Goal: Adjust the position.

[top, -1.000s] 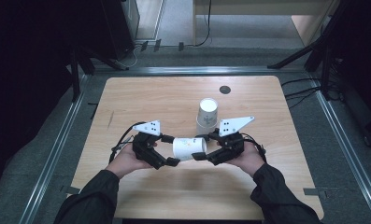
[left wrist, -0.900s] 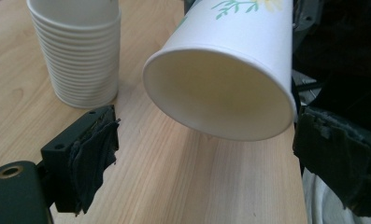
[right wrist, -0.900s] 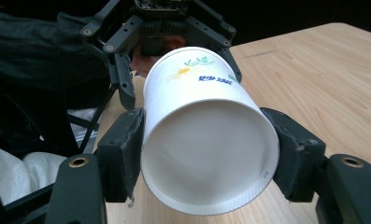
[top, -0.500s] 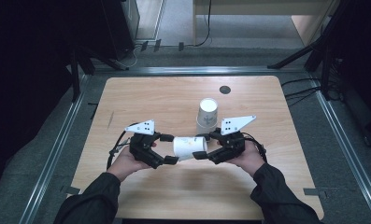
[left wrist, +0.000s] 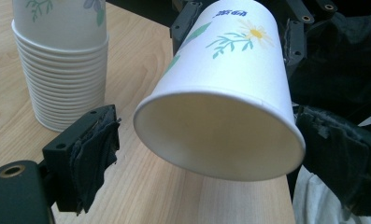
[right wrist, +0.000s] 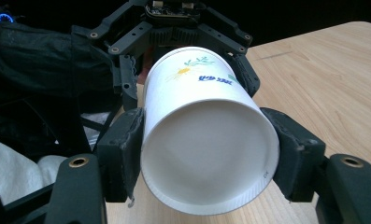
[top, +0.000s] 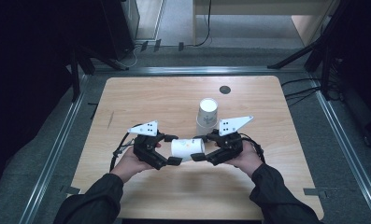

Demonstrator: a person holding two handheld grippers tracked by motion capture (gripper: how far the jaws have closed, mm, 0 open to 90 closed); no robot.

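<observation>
Smooth tapered paper cup [right wrist: 206, 140] (flower-printed) sits clamped in right gripper [top: 199, 156] fingers; left gripper [top: 174, 160] fingers seemingly apart.

The high view looks forward and down over the whole table [top: 141, 100] from the near side. Each gripper view sits close, facing the other across the paper cup [left wrist: 225, 88], which all views share.

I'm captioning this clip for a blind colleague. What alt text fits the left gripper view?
A white paper cup with a daisy print lies on its side, its open mouth facing the camera, held at its base end by the right tool. The left tool stands open around the rim. A stack of matching paper cups stands on the light wooden table.
</observation>
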